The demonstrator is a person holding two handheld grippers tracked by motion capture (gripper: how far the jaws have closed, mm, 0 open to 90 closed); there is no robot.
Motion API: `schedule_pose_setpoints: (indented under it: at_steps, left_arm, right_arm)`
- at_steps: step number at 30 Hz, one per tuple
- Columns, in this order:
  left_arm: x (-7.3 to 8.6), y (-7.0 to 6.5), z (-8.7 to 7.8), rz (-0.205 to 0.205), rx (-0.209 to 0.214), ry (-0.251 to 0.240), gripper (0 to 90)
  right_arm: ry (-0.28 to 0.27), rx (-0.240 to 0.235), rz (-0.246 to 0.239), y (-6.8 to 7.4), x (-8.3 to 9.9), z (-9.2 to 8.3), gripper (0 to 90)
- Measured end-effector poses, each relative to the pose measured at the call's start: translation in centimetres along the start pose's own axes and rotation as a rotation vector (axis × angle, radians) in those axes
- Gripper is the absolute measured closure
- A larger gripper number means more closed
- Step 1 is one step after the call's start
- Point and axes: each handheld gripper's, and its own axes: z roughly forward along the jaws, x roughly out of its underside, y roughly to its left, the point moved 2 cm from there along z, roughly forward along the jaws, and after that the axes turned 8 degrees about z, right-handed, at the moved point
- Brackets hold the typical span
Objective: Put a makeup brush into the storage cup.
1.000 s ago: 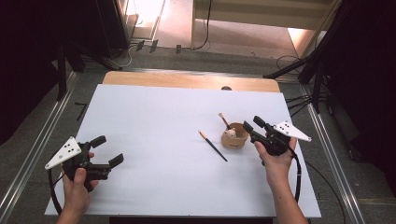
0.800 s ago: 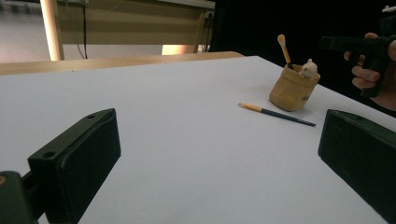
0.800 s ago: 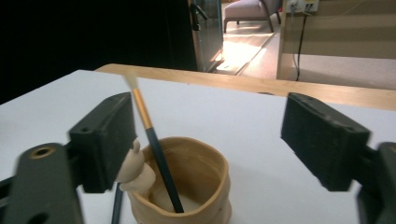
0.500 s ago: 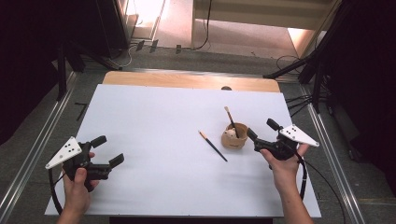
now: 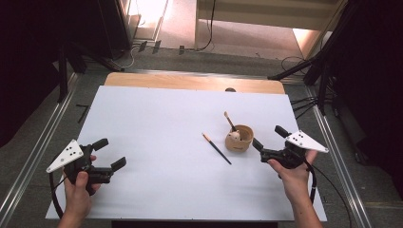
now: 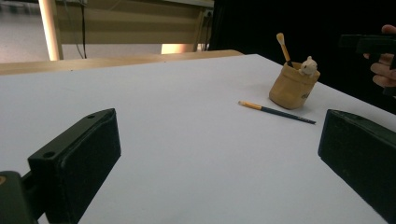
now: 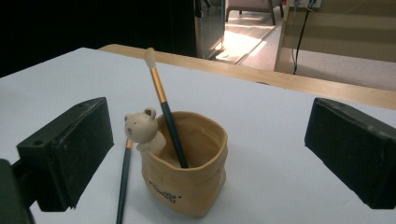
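One paintbrush [image 7: 162, 112] stands in the bear pot [image 7: 187, 172] ahead of the wide-open right gripper [image 5: 268, 141], the second brush [image 5: 216, 148] just beyond awaiting pickup.

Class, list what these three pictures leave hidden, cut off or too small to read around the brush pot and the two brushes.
- Printed mark on the brush pot, right gripper view: too small and blurred to read.
- Lower end of the standing brush: hidden inside the pot.
- Lying brush, right gripper view: cut off by the bottom edge, part behind the bear figure.
- Bear figure, high view: too small for detail.

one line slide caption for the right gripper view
Open right tongs facing a bear-trimmed pot holding one brush, another brush beside it.
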Motion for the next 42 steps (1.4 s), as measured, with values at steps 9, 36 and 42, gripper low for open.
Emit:
schedule_pose_setpoints:
  at_steps: [9,36,42]
  left_arm:
    - [0.2,-0.2,0.1,0.018,-0.001,0.016,0.0]
    - [0.2,0.1,0.7,0.022,0.013,0.01,0.0]
    - [0.1,0.1,0.4,0.017,0.005,0.003,0.0]
  right_arm:
    - [0.043,-0.001,-0.033,0.9,0.1,-0.2,0.7]
    - [0.1,-0.026,-0.077,3.0,0.3,0.4,8.9]
    - [0.115,-0.04,-0.096,3.5,0.4,0.4,12.6]
